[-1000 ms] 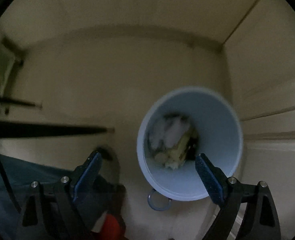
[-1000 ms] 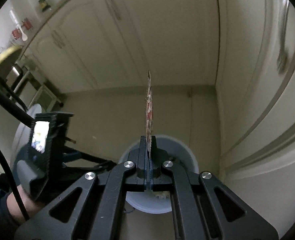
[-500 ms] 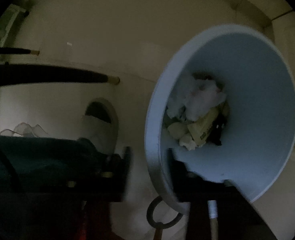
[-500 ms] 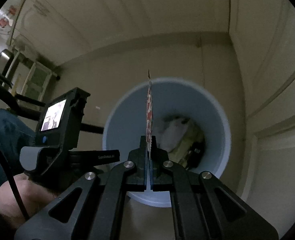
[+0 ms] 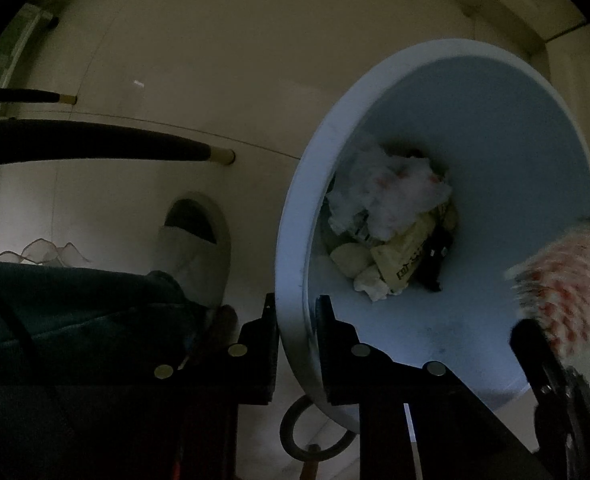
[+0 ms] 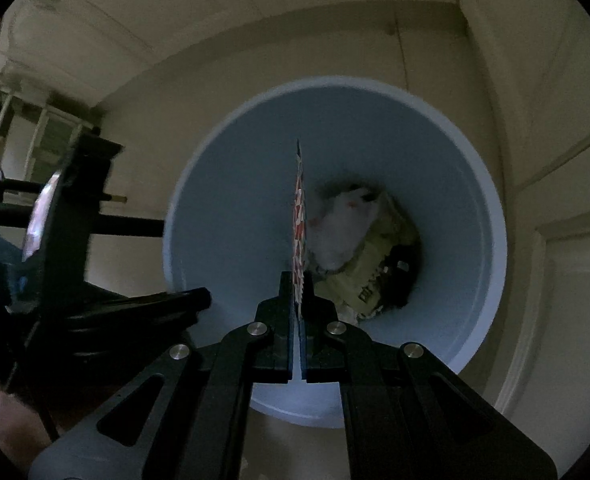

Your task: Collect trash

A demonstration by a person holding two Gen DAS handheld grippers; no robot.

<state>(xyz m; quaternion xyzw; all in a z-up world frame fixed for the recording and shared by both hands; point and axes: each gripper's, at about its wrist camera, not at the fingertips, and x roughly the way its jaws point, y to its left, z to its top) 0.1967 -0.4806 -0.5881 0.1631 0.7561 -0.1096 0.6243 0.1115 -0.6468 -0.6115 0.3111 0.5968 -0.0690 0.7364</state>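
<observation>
We now grip bin (image 5: 295, 280) rim, left gripper (image 5: 295, 320) clamped, where a second ago jaws stood apart. Right gripper (image 6: 298, 312) pinches patterned wrapper (image 6: 299, 220), now over bin mouth; old trash (image 6: 359, 248) at 3 o'clock. Release seems next.

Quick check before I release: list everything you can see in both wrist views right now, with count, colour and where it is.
Bin: one, pale blue, on the floor by the cabinets, rim clamped by the left tongs.
Wrapper: one, flat, red-and-white patterned, pinched in the right tongs above the bin's opening.
Trash in bin: a pile; white crumpled paper, a yellowish packet, something black; at the bottom.
Ring: one, dark, on the floor under the bin's near rim.
Slipper: one, white, on the floor left of the bin.
Cabinets: cream, behind and right of the bin.
Left tongs: black, shut across the bin wall.
Right tongs: black, shut on the wrapper.
</observation>
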